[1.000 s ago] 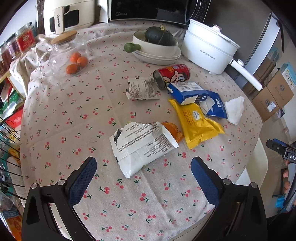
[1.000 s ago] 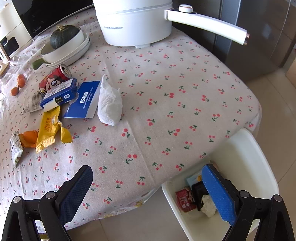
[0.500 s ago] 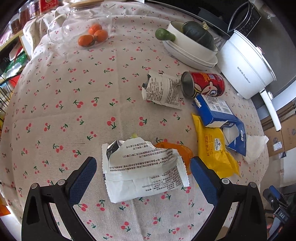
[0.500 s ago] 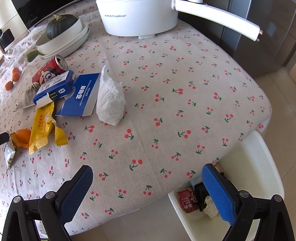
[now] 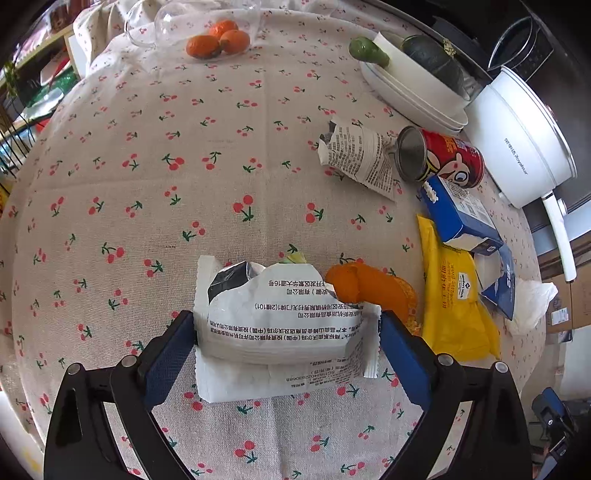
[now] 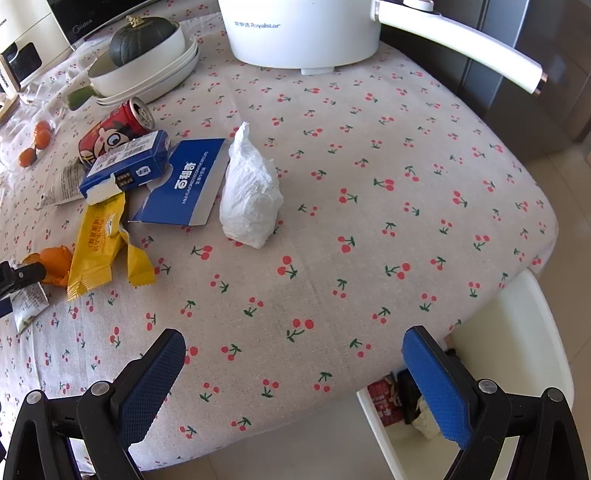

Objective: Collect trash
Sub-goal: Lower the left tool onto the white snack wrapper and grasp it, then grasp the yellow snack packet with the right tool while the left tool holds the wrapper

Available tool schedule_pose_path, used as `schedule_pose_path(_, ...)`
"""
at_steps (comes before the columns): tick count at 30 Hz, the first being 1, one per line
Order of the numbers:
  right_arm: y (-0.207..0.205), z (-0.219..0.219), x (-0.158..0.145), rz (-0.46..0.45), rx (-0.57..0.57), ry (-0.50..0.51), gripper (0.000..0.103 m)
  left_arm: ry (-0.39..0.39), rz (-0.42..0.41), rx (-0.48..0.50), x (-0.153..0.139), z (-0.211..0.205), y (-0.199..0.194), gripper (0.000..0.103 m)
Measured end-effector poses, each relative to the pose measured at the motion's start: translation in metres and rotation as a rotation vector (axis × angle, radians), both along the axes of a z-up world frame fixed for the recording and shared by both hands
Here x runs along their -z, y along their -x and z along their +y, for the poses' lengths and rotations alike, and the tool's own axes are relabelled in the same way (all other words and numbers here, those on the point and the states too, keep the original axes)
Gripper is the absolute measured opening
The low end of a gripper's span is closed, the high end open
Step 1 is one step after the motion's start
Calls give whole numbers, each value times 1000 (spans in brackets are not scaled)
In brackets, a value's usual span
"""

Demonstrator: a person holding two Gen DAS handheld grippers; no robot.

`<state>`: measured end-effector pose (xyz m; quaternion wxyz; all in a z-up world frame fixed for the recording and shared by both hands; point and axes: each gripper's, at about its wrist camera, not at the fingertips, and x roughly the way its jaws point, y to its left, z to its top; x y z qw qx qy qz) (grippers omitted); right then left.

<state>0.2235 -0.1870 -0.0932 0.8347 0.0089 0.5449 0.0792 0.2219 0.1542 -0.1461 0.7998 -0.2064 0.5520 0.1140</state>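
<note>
My left gripper (image 5: 286, 350) is open, low over the cherry-print tablecloth, its blue fingers on either side of a torn white snack wrapper (image 5: 280, 332). Beside it lie an orange peel (image 5: 369, 288), a yellow packet (image 5: 454, 295), a blue carton (image 5: 458, 214), a red can (image 5: 439, 160) and a second white wrapper (image 5: 358, 155). My right gripper (image 6: 291, 384) is open and empty above the table's front edge. A crumpled white tissue (image 6: 251, 192) and a flat blue box (image 6: 188, 181) lie ahead of it. A white bin (image 6: 509, 369) with trash inside stands beside the table, lower right.
A white electric pot (image 6: 303, 33) with a long handle (image 6: 458, 44) stands at the back. A white bowl with a green squash (image 6: 144, 48) and a glass jar with oranges (image 5: 218, 37) are farther off. Shelves lie past the table's left edge.
My left gripper has moved forward and down, so the torn white wrapper now sits between its fingers. My right gripper has shifted slightly forward over the table edge.
</note>
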Motion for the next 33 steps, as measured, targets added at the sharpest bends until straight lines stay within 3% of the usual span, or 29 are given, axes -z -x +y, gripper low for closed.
schedule_pose_path(2, -1, 3, -1, -5, -2, -3, 98, 2, -7, 22, -2, 2, 3, 83)
schedule_pose_path(8, -3, 27, -10, -30, -27, -38, 98, 93, -18, 43, -8, 16, 17, 67)
schedule_pose_path(15, -10, 84, -12, -53, -104, -96, 98, 64, -47, 87, -27, 27, 37, 66)
schedule_pose_path(25, -33, 148, 19, -52, -130, -137, 97, -1, -70, 113, -40, 49, 61, 66)
schedule_pose_path(33, -44, 167, 45, -46, -120, -74, 96, -9, -56, 110, -34, 57, 65, 66)
